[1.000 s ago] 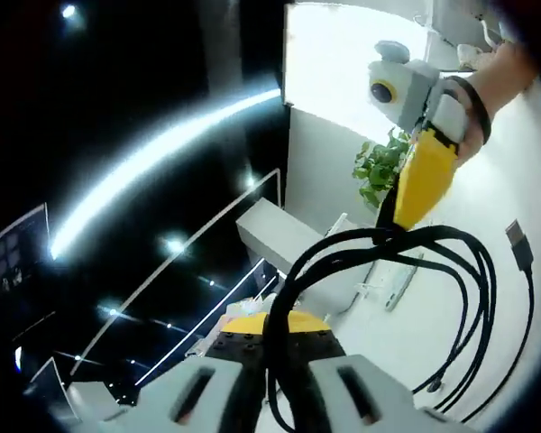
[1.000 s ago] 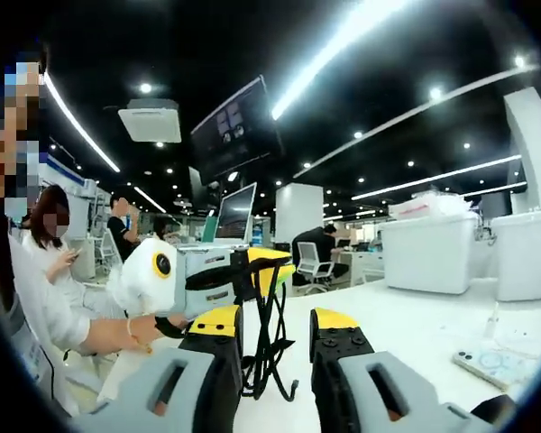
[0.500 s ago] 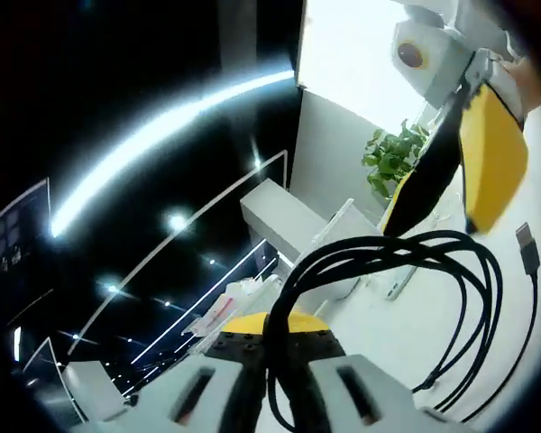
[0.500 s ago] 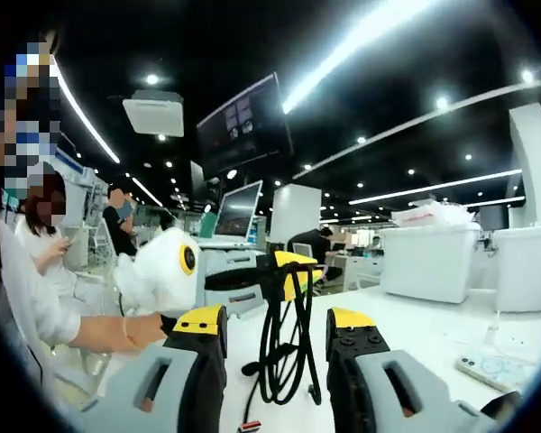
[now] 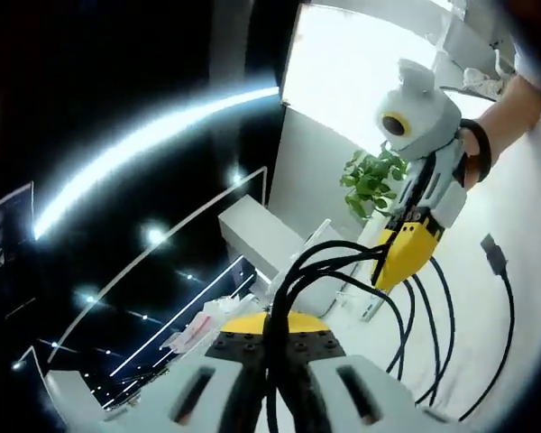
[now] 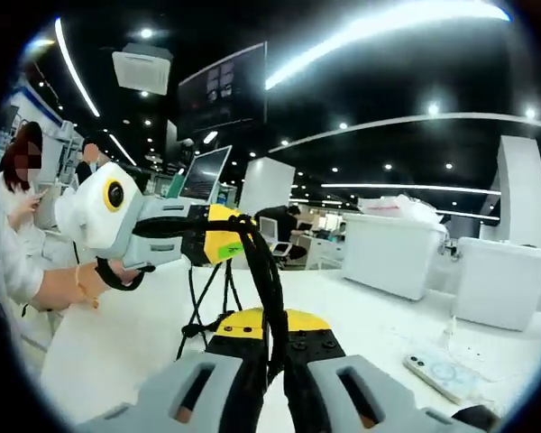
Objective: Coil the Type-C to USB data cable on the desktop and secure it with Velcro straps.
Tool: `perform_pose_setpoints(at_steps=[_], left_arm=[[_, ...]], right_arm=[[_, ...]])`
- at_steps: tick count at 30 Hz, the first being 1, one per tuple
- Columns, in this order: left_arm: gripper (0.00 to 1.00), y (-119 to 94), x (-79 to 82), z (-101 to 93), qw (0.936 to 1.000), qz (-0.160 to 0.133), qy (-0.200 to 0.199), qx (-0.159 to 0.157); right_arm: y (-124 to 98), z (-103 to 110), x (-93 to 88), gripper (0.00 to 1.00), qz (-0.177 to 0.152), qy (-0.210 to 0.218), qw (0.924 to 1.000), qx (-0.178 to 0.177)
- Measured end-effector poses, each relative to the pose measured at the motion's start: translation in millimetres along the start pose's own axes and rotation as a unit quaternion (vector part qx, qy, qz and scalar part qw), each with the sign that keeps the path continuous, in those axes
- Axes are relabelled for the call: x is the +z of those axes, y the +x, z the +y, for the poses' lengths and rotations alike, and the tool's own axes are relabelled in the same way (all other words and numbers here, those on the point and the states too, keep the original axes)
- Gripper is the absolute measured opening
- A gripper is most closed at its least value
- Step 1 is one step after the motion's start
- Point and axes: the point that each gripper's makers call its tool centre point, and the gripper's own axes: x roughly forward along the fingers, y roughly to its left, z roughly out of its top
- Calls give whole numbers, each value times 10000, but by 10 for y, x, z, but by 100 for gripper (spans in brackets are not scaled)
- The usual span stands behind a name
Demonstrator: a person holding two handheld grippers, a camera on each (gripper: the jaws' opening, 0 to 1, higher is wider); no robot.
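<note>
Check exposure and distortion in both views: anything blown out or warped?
Left gripper view: the backlit wall panel is blown out and the rest falls to near black, so the black cable reads well only against the white. Right gripper view: more evenly exposed, ceiling light strips glare and bow with the fisheye.

1. The right claw [image 6: 275,347], whose jaws stood apart a second before with the black cable [image 6: 263,289] hanging free beyond them, closed on the cable's strands.
2. In the left claw's view, the right claw [image 5: 398,262] drew back from looming large at the upper right and gripped the loops at their upper side.
3. The cable [image 5: 343,271] loops, earlier hanging wide and round, were pulled narrower between the two claws.
</note>
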Motion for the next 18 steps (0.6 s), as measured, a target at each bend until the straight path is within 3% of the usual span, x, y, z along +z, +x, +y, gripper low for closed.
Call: perform_pose_setpoints(at_steps=[3,5,7,11,14,16,18], left_arm=[[7,-16,56,47,9996,-242,-18,116],[9,-18,77,61,9987,-406,-250,186],[9,-18,76,63,9986,-451,-213,199],[8,1,29,20,9995,-296,-113,87],[7,14,-36,1,9993,-82,-356,14],[6,28,-54,2,9989,-17,-467,17],[6,45,-65,-9,9989,40,-462,62]], right_arm=[[-28,22,109,2,-126,-264,9995,79],[-47,47,153,2,-137,-285,9994,161],[-49,86,154,2,-135,-239,9992,302],[-38,103,82,2,-53,-24,9994,340],[-2,55,31,5,-27,93,9999,83],[24,-2,72,14,-84,-251,9994,-241],[55,6,118,30,-109,-395,9983,-410]])
